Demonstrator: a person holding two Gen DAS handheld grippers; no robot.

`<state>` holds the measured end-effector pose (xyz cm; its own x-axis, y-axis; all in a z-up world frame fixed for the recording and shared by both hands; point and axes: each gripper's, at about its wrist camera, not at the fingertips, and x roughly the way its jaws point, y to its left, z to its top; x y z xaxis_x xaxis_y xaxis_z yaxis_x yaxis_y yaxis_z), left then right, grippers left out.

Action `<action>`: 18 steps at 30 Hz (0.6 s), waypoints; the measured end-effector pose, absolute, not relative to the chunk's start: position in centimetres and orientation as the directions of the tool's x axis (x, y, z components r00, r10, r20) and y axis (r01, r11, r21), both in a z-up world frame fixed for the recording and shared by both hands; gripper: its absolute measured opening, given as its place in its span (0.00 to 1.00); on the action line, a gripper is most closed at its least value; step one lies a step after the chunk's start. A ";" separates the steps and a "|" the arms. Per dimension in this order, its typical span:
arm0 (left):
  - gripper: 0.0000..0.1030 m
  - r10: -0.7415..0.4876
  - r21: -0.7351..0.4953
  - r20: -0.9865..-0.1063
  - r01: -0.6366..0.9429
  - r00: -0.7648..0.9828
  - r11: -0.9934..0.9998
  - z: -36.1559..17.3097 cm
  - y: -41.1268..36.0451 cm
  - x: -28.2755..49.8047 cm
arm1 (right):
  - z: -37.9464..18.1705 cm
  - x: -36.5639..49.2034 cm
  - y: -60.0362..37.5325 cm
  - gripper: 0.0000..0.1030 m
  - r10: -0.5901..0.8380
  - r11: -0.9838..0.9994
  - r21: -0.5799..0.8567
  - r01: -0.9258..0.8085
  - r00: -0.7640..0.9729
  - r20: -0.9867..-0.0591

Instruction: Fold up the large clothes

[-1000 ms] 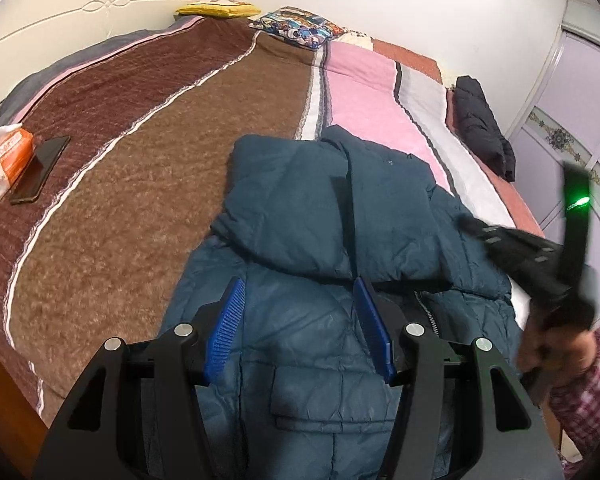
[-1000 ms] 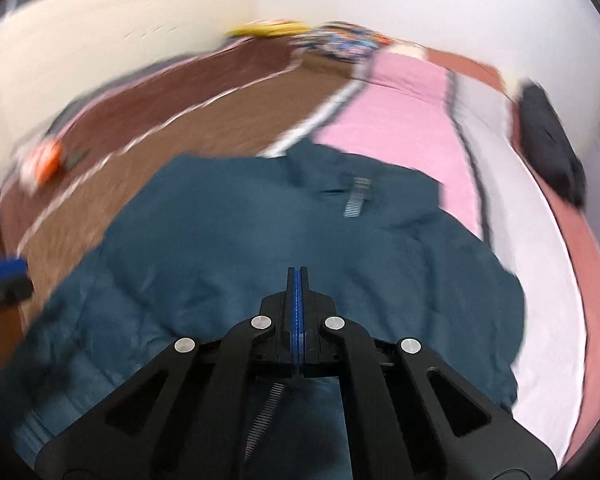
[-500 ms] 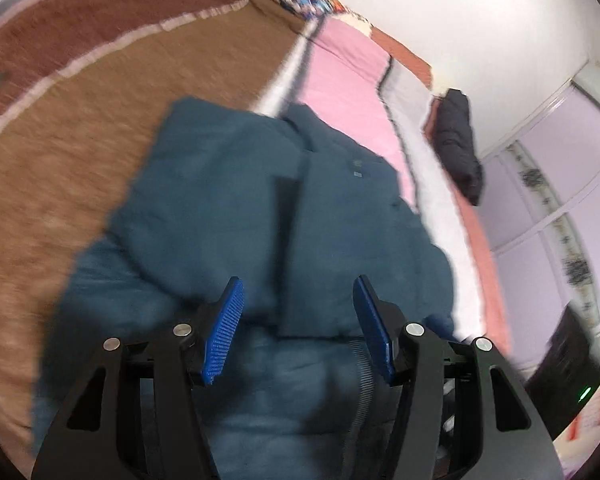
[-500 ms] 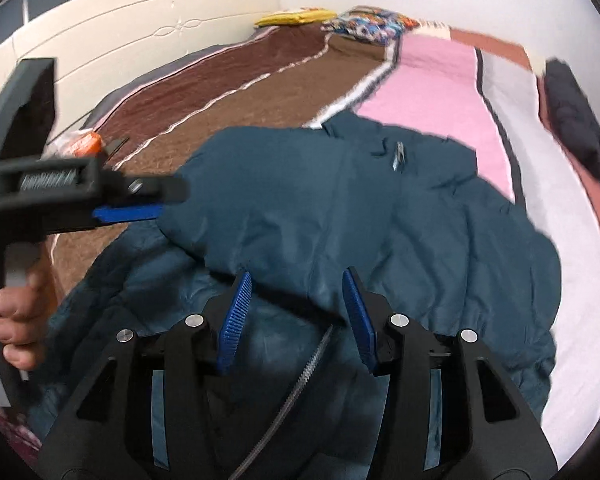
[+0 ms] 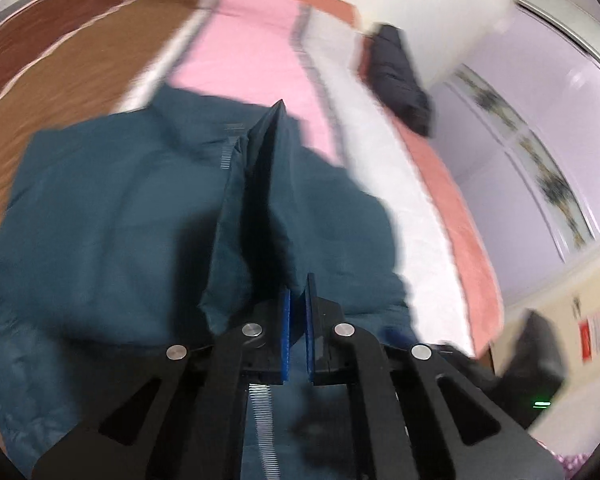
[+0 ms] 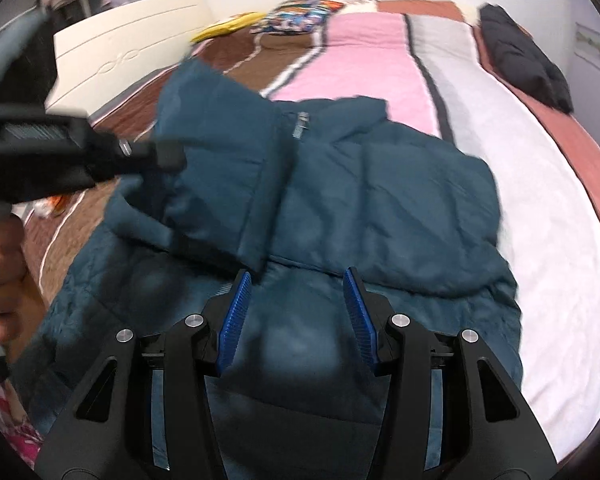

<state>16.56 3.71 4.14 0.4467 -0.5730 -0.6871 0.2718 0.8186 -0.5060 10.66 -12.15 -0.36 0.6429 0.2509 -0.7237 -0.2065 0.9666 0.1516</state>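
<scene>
The left tongs (image 5: pixel 296 320) are pinching a fold of the teal padded jacket (image 6: pixel 380 208), their jaws having just been closing on the cloth, which is rising as a dark ridge from the pads toward the far collar. In the right wrist view the left tongs (image 6: pixel 160 158) are lifting the jacket's left sleeve, gripped by a hand (image 6: pixel 0 280) at the near left. The right tongs (image 6: pixel 296 316) are standing spread, having just been opening, with nothing between them, hovering over the near middle of the jacket. The jacket is lying on the striped bedspread (image 6: pixel 372 52), long axis running near to far, zipper (image 5: pixel 262 416) nearest. Probably the sleeve is being carried rightward across the body. A black garment (image 6: pixel 524 60) is lying far right.
</scene>
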 end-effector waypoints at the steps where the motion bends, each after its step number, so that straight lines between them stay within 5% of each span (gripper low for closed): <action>1: 0.13 -0.601 -0.513 -0.680 0.312 0.421 0.800 4.8 2.2 16.5 | -0.5 10.6 -12.7 0.47 0.249 0.968 0.163 -0.191 0.642 -0.726; 6: 0.32 -0.646 -0.513 -0.636 0.395 0.422 0.762 7.3 -0.3 15.9 | -0.8 10.0 -15.2 0.53 0.260 0.965 0.228 -0.132 0.634 -0.729; 10: 0.36 -0.575 -0.468 -0.649 0.335 0.498 0.818 7.5 2.5 16.2 | -1.0 10.4 -15.9 0.57 0.277 0.959 0.253 -0.130 0.629 -0.727; 18: 0.39 -0.087 -0.102 -0.762 0.014 0.642 0.995 3.8 12.3 18.4 | -2.9 12.0 -18.9 0.58 0.251 0.944 0.328 0.022 0.597 -0.762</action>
<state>18.39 12.28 3.76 0.6417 -0.0866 -0.7620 0.0136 0.9947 -0.1016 12.01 -18.93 -2.94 0.5974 0.2509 -0.7617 0.0220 0.9443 0.3284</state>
